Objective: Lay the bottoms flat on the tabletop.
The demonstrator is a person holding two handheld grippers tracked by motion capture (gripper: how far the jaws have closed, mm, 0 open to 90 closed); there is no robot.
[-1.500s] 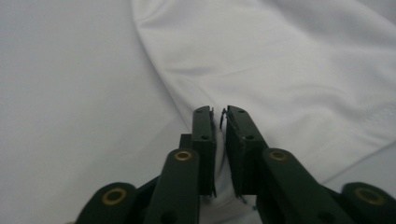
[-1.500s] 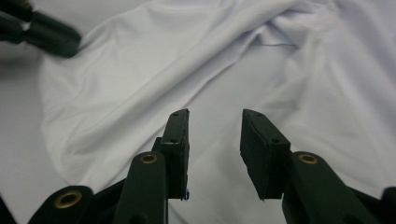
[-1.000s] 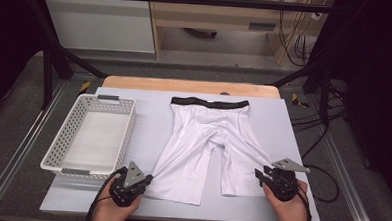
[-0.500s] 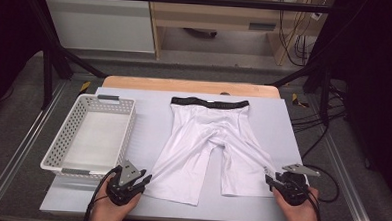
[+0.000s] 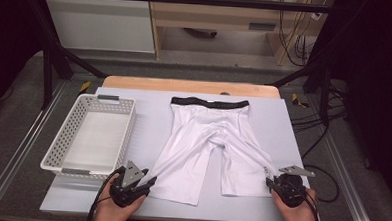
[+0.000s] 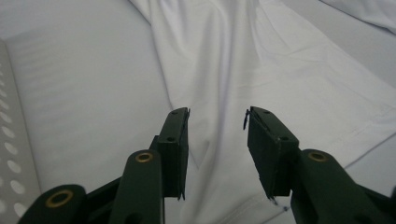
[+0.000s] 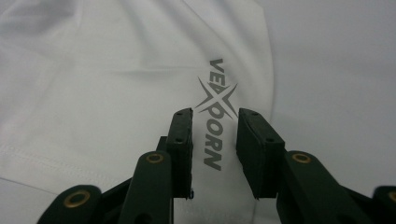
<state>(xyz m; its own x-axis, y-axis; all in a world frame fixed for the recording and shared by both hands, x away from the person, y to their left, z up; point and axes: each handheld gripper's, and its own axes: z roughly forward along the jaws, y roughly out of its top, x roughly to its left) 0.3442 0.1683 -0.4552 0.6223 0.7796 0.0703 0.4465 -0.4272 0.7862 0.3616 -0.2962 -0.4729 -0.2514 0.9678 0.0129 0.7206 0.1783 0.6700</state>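
- Nearest you: left hand-held gripper [image 5: 148, 180] sits at the hem of the shorts' [image 5: 210, 146] left leg, jaws apart and just been opening, cloth under them, nothing pinched.
- Right hand-held gripper [image 5: 269, 182] at the other leg's hem, jaws apart though just been closing, straddling the logo [image 7: 215, 112].
- Shorts lie flat on the table [image 5: 293, 125], legs toward you, waistband [image 5: 210, 102] far; each hem is directly ahead of its gripper.
- Basket [image 5: 92, 136] far left.
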